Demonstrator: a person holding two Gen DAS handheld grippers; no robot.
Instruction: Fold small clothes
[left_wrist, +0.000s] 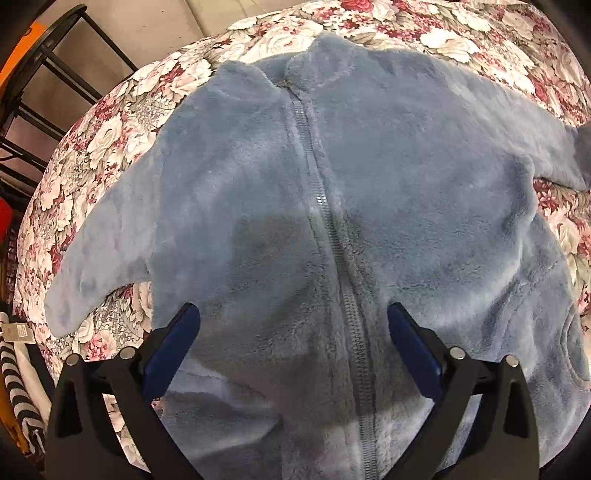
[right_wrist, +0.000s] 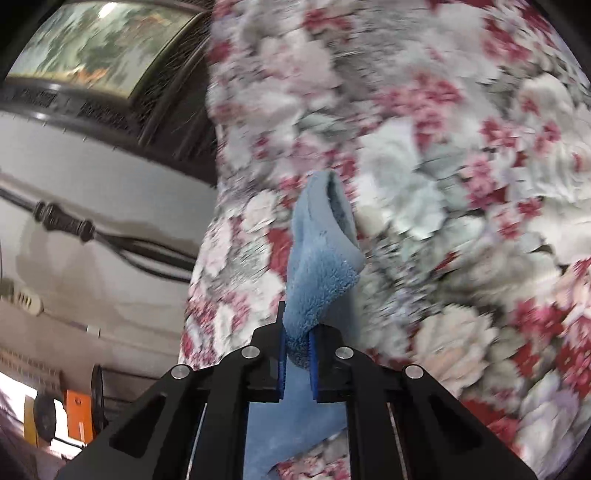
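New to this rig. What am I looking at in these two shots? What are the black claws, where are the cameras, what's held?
There is no robot arm. A person holds a two-finger gripper in each hand, and each gripper carries a fisheye camera that looks forward along its fingers.

The left wrist view shows the left gripper open above a blue fleece jacket. The jacket lies spread flat, zipper closed, on a floral cloth.

The right wrist view is motion blurred. There the right gripper is shut on a fold of the same blue fleece, probably a sleeve, with the floral cloth behind it.

The black claws are the grippers' fingers, with blue pads on their inner faces.
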